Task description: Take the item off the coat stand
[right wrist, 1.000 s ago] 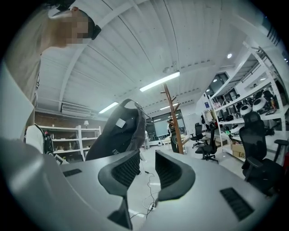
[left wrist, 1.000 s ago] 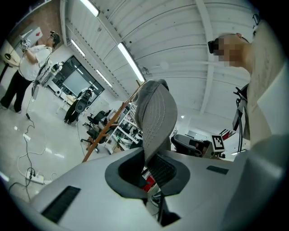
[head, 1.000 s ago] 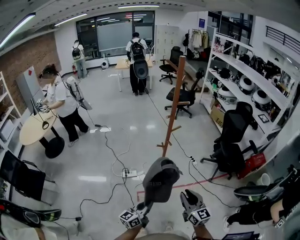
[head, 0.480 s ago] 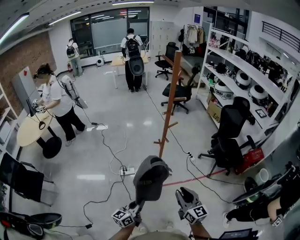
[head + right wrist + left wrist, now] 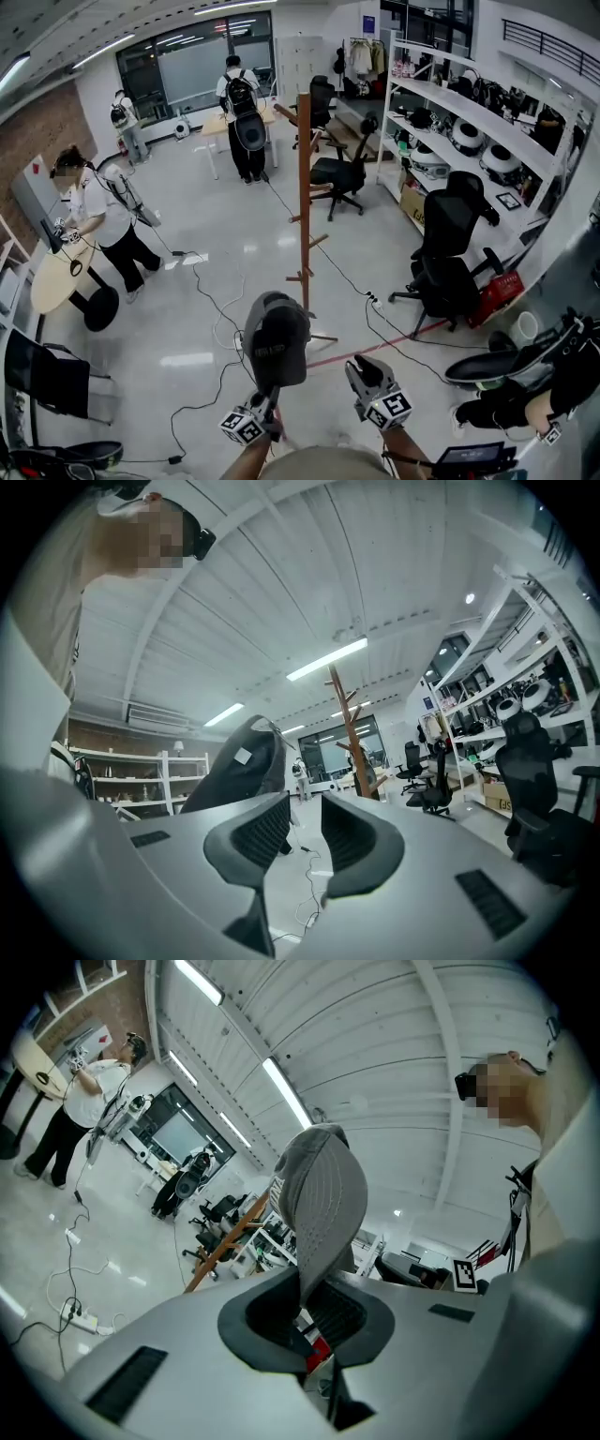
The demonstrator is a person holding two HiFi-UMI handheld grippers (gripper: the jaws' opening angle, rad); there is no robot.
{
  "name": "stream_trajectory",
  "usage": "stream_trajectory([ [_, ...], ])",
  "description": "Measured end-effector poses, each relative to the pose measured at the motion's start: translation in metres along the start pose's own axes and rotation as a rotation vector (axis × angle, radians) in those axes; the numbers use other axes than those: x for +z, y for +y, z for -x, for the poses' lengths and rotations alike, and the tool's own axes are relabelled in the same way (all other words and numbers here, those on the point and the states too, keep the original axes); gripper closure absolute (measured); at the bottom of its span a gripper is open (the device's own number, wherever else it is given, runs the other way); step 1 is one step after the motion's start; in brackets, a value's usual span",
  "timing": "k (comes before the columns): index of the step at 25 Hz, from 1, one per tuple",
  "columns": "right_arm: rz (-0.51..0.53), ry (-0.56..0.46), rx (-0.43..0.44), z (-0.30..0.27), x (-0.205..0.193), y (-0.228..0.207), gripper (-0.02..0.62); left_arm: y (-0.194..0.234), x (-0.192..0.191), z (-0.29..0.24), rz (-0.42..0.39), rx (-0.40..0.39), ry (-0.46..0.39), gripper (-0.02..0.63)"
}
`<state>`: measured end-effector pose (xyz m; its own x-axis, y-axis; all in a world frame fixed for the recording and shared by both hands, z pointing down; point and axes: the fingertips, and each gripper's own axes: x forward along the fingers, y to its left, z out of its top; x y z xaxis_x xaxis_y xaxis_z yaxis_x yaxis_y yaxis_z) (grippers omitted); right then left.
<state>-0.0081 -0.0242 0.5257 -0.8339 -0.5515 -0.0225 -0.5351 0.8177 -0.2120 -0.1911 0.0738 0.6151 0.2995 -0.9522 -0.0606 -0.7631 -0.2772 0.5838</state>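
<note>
The cap (image 5: 277,339) and both grippers have slid left since a second ago, and the stand (image 5: 305,187) that leaned across the picture now reads upright. The cap is off its pegs and hangs in the air nearer than the stand's foot, clear of it. The left gripper (image 5: 270,398) has its jaws pinched nearly together on the cap's brim, crown up. The right gripper (image 5: 367,373) sits just beside it, jaws partly apart with nothing between them.

The floor (image 5: 178,281) is pale and glossy, catching the ceiling lights. Black cables (image 5: 217,305) snake over it, and a red line (image 5: 398,336) runs off to the right. Black chairs (image 5: 445,253) stand along the white shelves (image 5: 487,127) on the right. A round table (image 5: 52,277) is on the left with a person (image 5: 98,220) at it. Another person (image 5: 242,108) with a backpack stands far off by the windows.
</note>
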Motion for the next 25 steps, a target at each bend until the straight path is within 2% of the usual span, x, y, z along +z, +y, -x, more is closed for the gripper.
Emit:
stream_trajectory([
  [4, -0.008, 0.007, -0.039, 0.016, -0.006, -0.003, 0.499, -0.008, -0.003, 0.002, -0.005, -0.017, 0.025, 0.572],
  [9, 0.077, -0.046, 0.019, -0.005, 0.009, -0.020, 0.499, -0.008, -0.001, -0.017, -0.016, -0.035, -0.045, 0.572],
  [14, 0.078, 0.008, -0.020, 0.008, 0.010, 0.015, 0.499, -0.024, 0.007, -0.005, 0.002, -0.080, 0.001, 0.572],
  [18, 0.099, 0.024, -0.002, 0.006, 0.023, 0.025, 0.499, -0.034, 0.012, -0.008, 0.002, -0.097, 0.006, 0.572],
  [25, 0.092, 0.035, -0.042, 0.003, 0.033, 0.046, 0.499, -0.037, 0.017, 0.002, 0.020, -0.131, 0.066, 0.572],
])
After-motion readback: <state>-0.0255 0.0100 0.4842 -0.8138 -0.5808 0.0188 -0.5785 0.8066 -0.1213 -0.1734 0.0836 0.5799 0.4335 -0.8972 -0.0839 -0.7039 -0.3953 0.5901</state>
